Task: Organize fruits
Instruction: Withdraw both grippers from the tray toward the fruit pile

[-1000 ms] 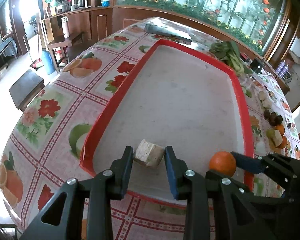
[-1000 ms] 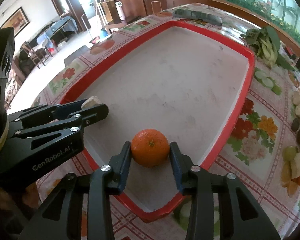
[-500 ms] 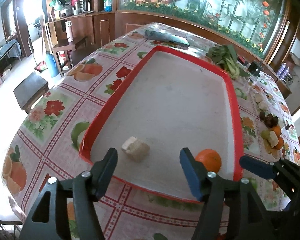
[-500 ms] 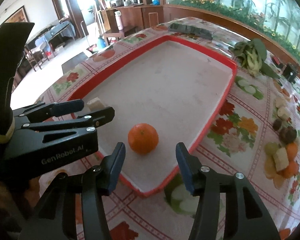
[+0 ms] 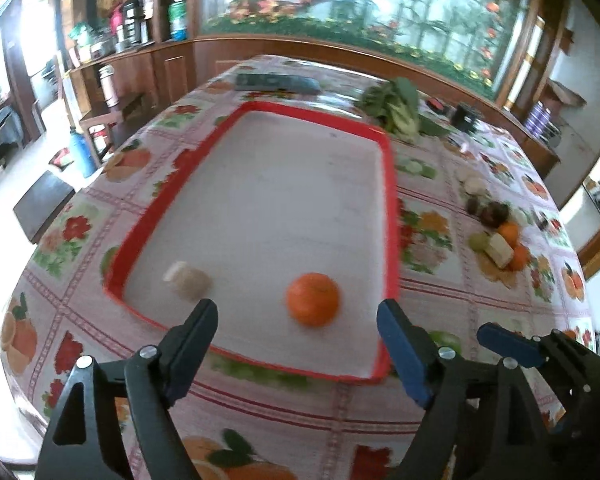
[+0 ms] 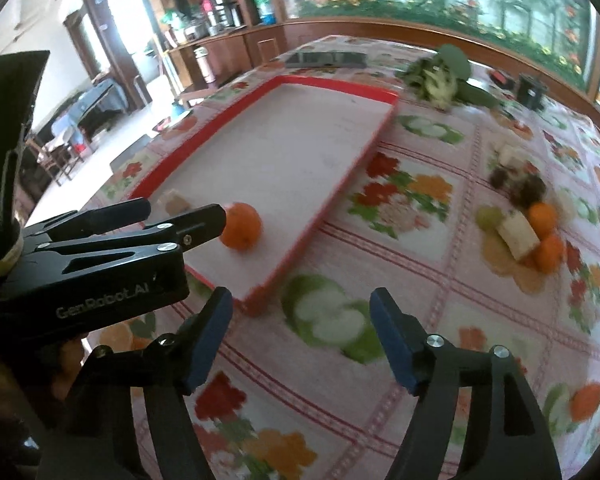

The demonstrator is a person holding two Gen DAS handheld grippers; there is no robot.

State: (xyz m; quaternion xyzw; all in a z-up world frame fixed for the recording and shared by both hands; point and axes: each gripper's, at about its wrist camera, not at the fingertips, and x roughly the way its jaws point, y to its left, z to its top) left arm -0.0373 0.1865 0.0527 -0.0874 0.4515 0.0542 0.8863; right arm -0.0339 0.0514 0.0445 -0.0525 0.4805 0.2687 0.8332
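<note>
A red-rimmed tray (image 5: 392,216) (image 6: 332,204) lies on the flowered tablecloth. An orange (image 5: 313,299) (image 6: 242,226) and a pale beige fruit chunk (image 5: 188,280) (image 6: 174,202) rest at its near end. My left gripper (image 5: 298,340) is open and empty, held above the tray's near edge. My right gripper (image 6: 302,340) is open and empty, above the tablecloth just right of the tray's near corner. A pile of more fruit (image 5: 500,236) (image 6: 528,224), with oranges, a green fruit, a pale chunk and dark pieces, lies on the cloth to the right.
Leafy greens (image 5: 392,108) (image 6: 440,76) and a dark flat box (image 5: 278,82) lie beyond the tray's far end. A small black object (image 6: 532,90) stands at the back right. A wooden ledge borders the table's far side. The floor drops off to the left.
Both grippers have opened wide, let go of the orange and the beige chunk in the tray, and pulled back and up. The right gripper has swung right, off the tray.
</note>
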